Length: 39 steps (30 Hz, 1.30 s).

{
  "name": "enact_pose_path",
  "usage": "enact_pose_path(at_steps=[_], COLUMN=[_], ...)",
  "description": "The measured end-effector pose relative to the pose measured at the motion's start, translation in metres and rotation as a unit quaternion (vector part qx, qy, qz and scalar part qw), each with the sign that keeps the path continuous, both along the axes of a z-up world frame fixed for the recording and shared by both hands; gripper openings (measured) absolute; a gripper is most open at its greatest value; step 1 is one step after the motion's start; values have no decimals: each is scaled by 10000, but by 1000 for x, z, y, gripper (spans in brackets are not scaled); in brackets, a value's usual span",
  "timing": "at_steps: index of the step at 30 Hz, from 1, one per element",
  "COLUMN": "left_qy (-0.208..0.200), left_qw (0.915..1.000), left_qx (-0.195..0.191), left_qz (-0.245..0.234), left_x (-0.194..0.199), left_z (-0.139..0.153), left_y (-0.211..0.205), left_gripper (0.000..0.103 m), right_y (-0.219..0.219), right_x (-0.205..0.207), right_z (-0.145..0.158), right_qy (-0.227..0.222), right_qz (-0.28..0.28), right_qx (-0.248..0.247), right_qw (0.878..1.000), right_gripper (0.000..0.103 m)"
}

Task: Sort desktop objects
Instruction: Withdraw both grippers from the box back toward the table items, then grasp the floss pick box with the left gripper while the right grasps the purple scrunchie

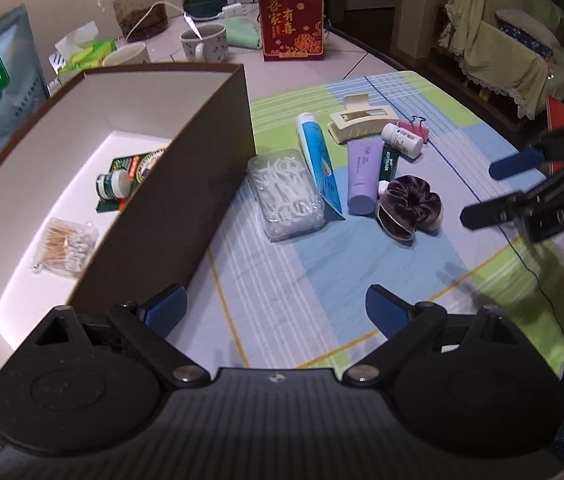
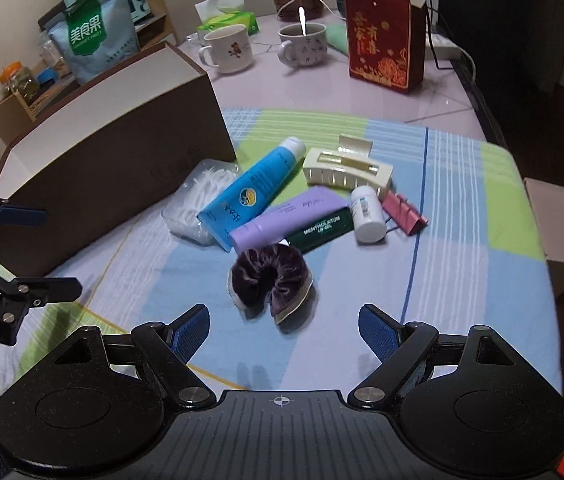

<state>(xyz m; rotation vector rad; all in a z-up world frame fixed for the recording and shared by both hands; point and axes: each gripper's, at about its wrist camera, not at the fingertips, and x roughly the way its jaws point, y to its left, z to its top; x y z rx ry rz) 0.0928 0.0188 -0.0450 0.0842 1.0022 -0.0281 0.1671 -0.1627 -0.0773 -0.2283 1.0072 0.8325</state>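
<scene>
A brown box [image 1: 186, 184] with a white inside stands at the left and holds a small green jar [image 1: 112, 185], a green packet and a bag of cotton swabs [image 1: 67, 249]. Beside it on the checked cloth lie a floss-pick case [image 1: 288, 194], a blue tube [image 1: 319, 164], a purple tube [image 1: 363, 174], a cream hair claw [image 1: 362, 122], a white bottle [image 1: 402, 140], a pink binder clip [image 1: 416, 128] and a purple scrunchie [image 2: 270, 276]. My left gripper [image 1: 276, 314] is open above the cloth beside the box. My right gripper [image 2: 282, 334] is open just short of the scrunchie.
Two mugs [image 2: 228, 50], a red gift box [image 2: 384, 36], a tissue pack [image 2: 228, 20], jars and a snack bag [image 2: 90, 44] stand behind the cloth. A small grey carton [image 2: 558, 224] sits past the table's right edge. The near cloth [image 1: 302, 280] has open room.
</scene>
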Motion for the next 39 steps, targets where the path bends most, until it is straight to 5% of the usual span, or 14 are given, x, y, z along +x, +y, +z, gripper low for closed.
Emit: enact_pose_path(at_steps=[16, 18, 21, 32, 39], left_qy=[203, 192, 172, -37, -5], left_qw=[9997, 9997, 9998, 9999, 10000], left_qx=[-79, -89, -109, 76, 26], left_qz=[99, 110, 79, -129, -50], left_x=[23, 27, 35, 76, 96], left_z=[-22, -24, -28, -56, -72], left_y=[17, 16, 13, -11, -11], left_gripper=[92, 90, 89, 85, 68], right_y=[46, 47, 40, 3, 0], right_x=[18, 19, 22, 34, 32], right_z=[-43, -49, -54, -53, -53], right_qy=[-229, -220, -187, 59, 32], right_qz=[183, 278, 195, -299, -327], right_qx=[-92, -166, -262, -272, -241], right_qw=[9995, 9992, 9993, 9992, 9992], right_gripper=[83, 49, 38, 38, 38])
